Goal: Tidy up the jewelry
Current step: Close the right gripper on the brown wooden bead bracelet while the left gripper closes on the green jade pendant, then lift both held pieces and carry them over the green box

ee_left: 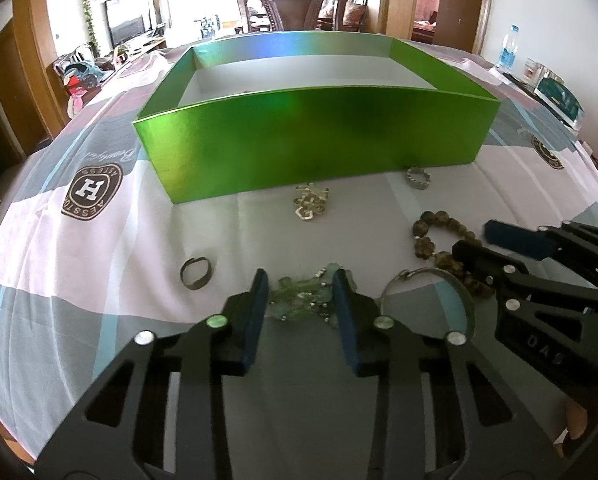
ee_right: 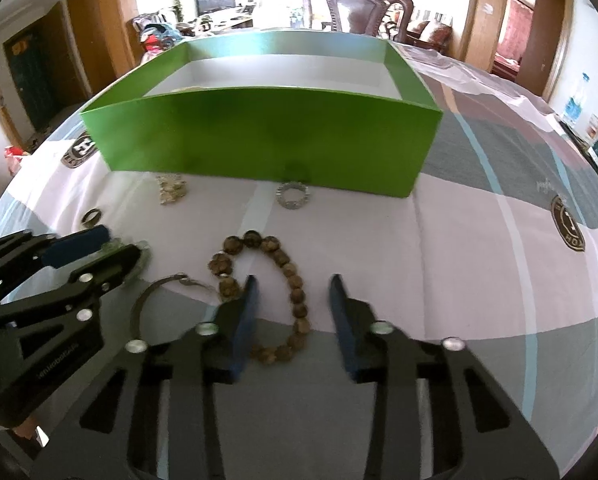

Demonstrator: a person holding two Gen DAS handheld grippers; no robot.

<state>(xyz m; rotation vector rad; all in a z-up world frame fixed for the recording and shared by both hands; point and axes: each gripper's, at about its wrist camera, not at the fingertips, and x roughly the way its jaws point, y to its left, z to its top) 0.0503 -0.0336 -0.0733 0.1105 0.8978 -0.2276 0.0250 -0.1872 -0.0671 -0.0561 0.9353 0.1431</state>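
The pale green, translucent stone bracelet with small silver links (ee_left: 305, 294) lies on the cloth directly ahead of the left gripper (ee_left: 301, 284), its heap bracketed by the two blue pads (ee_left: 259, 300), which are spread apart on either side of it; nothing is pinched yet. Its long axis runs roughly across the gap, from one pad toward the other, so a closing squeeze would likely gather it end-on. The left gripper is plainly the nearer of the two to this piece.

The right gripper (ee_right: 293, 292) is likewise held wide open, and the brown wooden bead bracelet (ee_right: 267, 292) lies in a long loop ahead of it, one side of the loop passing between the fingers and the other hidden partly behind the left finger. The loop's length runs away from the gripper, toward the box.

The open green cardboard box with a white inner floor (ee_left: 319, 136) stands farther forward, beyond all the jewellery. Just before its near wall a silver toothed ring (ee_right: 292, 195) and a pale gold knotted pendant (ee_left: 311, 202) are seen; a dark metal ring (ee_left: 196, 274) lies to the left, and a thin silver bangle (ee_left: 431, 300) rests between the two grippers, near both. Something small is glimpsed inside the box, but it cannot be identified.
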